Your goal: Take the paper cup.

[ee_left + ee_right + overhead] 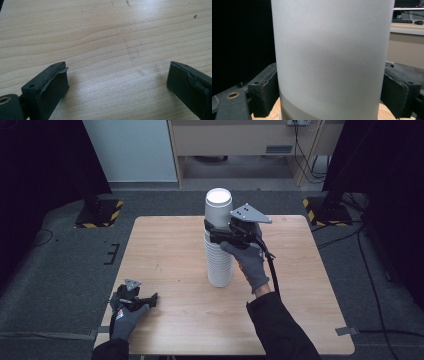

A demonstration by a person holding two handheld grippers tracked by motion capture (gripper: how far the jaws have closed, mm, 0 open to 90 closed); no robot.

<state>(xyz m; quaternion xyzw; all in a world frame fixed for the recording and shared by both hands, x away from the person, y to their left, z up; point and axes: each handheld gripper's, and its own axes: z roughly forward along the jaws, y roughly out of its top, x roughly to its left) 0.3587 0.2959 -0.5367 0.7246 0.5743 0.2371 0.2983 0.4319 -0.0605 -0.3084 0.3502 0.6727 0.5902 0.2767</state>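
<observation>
A tall stack of white paper cups [219,265] stands in the middle of the wooden table [165,245]. The top cup [218,205] [332,50] rises smooth-walled above the ridged rims below it. My right gripper [219,234] [332,97] reaches in from the right and is shut on that top cup, one pad pressed to each side of its wall. At the table's near left corner my left gripper [150,301] [117,77] lies low over the wood, its jaws wide apart with only bare tabletop between them.
The table's left and near parts around the stack are bare wood. Grey carpet surrounds the table, with black stands on yellow-striped bases [100,212] [327,210] at the back corners and cables [370,270] trailing on the right.
</observation>
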